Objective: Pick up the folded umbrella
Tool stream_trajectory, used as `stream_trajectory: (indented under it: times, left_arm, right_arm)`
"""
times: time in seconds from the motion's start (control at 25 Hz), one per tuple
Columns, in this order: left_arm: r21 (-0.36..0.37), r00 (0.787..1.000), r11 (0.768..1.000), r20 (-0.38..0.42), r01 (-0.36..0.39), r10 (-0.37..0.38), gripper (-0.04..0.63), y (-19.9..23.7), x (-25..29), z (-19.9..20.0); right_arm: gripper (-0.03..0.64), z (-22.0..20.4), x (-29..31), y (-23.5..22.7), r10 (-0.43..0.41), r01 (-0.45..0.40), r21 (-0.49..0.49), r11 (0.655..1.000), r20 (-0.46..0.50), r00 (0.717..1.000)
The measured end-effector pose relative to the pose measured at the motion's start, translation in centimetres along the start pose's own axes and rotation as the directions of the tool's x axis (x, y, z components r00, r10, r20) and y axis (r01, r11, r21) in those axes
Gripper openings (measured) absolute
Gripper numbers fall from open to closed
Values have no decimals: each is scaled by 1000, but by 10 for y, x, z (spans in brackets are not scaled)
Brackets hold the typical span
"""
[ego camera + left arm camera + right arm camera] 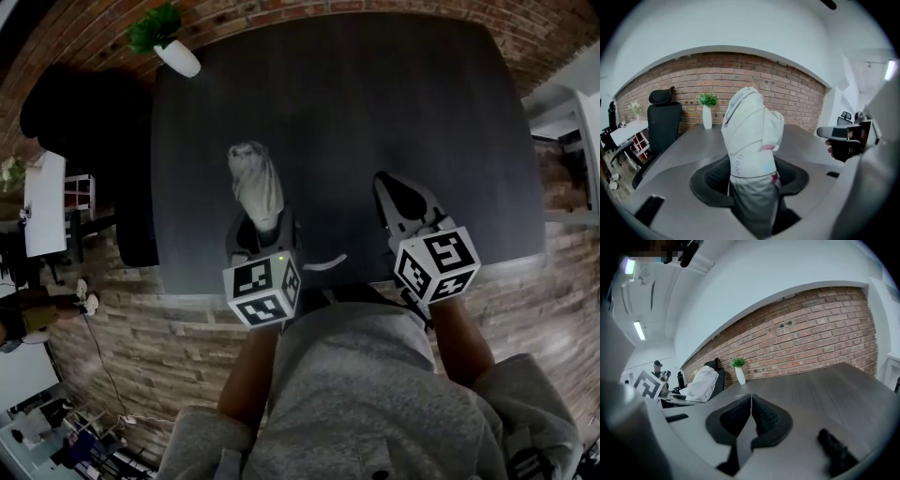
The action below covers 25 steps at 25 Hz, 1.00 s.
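**Gripping the folded umbrella over the bench**

The left gripper [262, 225] is clamping the folded umbrella [255, 178], its two dark jaws pressing on either side of the pale bundle near its lower end. In the left gripper view the umbrella [750, 136] is filling the gap between the jaws of that gripper [751, 182] and is sticking out well past them, with its free end showing against the brick wall [787, 93] rather than lying on the bench [689, 150]. A thin band is wrapping around the umbrella's middle. From the head view the umbrella is sitting over the near left part of the bench [375, 112], pointing away from the person.

The right gripper [397, 195] is hovering over the near right part of the bench, well apart from the umbrella. In the right gripper view its jaws are standing together, with only a thin line between the pads and nothing in them [750, 414]. Far to the left in that same view, the umbrella [701, 383] is showing beside the left gripper's marker cube [647, 385].

A plant [155, 26] in a white vase [178, 58] is standing at the bench's far left corner. A black chair [84, 122] is sitting off the bench's left side.
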<state>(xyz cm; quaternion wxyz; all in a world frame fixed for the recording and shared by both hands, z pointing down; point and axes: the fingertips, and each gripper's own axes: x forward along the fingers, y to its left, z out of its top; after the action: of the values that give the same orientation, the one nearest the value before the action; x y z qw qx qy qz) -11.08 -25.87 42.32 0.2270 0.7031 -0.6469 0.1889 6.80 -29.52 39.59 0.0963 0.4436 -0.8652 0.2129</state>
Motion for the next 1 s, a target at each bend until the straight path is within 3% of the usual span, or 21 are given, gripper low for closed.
stream_trajectory:
  times: [0.4, 1.0]
  left_arm:
    - [15, 982, 999, 187, -30, 26, 247, 24, -76, 31]
    - [60, 944, 998, 330, -33, 11, 247, 48, -217, 9]
  right_arm:
    - [25, 24, -21, 66, 48, -41, -107, 993, 64, 997]
    - [25, 17, -109, 174, 56, -27, -177, 984, 157, 986]
